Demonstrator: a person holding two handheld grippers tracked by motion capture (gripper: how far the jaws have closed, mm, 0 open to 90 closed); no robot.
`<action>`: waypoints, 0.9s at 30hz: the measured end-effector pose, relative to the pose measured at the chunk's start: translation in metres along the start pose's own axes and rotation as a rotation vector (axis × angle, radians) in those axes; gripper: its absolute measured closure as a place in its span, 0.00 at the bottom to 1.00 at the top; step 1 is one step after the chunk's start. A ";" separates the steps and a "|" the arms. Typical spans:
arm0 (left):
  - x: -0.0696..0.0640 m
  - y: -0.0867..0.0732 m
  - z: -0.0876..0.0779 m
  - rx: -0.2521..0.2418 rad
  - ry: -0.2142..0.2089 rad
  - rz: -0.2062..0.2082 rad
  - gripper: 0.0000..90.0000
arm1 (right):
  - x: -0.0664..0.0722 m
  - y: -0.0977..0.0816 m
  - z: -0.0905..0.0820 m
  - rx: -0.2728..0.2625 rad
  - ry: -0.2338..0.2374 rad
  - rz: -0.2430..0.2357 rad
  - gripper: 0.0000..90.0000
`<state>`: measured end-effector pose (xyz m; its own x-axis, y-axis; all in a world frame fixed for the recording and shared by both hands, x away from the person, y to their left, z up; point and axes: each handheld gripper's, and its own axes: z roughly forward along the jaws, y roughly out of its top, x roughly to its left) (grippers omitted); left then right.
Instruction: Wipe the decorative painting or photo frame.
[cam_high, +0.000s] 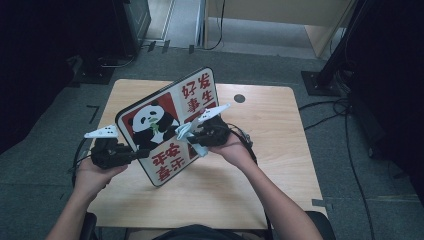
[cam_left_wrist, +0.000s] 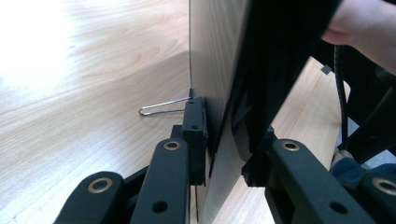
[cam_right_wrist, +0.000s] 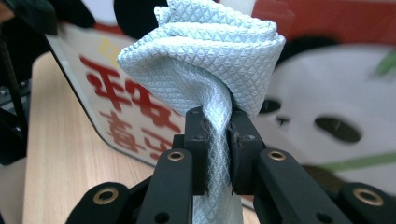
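A picture board with a panda and red Chinese characters stands tilted up off the wooden table. My left gripper is shut on its lower left edge. In the left gripper view, my left gripper has one pad on the board's pale back and the other on its dark front. A thin wire loop sticks out from the back. My right gripper is shut on a bunched pale blue cloth, which is against the board's printed face. In the right gripper view, my right gripper pinches the cloth's neck.
The table has a small round hole near its far edge. Black stand bases and cables lie on the grey floor to the right. More dark equipment sits past the far left corner. The person's forearms come in from the bottom.
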<state>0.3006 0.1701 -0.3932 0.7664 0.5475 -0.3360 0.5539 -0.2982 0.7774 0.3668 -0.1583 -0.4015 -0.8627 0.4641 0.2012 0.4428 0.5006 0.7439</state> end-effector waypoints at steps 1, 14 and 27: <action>0.000 0.000 -0.001 -0.001 0.002 0.003 0.84 | 0.000 0.004 -0.002 -0.004 0.000 -0.007 0.90; -0.002 -0.002 -0.007 -0.011 0.012 0.006 0.85 | 0.010 0.066 -0.033 -0.056 -0.015 -0.047 0.89; -0.004 -0.002 -0.008 -0.008 0.030 0.024 0.87 | 0.041 0.129 -0.043 -0.078 0.003 -0.170 0.89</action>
<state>0.2941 0.1745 -0.3896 0.7694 0.5635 -0.3009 0.5325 -0.3056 0.7893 0.3779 -0.1058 -0.2704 -0.9243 0.3753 0.0698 0.2700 0.5132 0.8147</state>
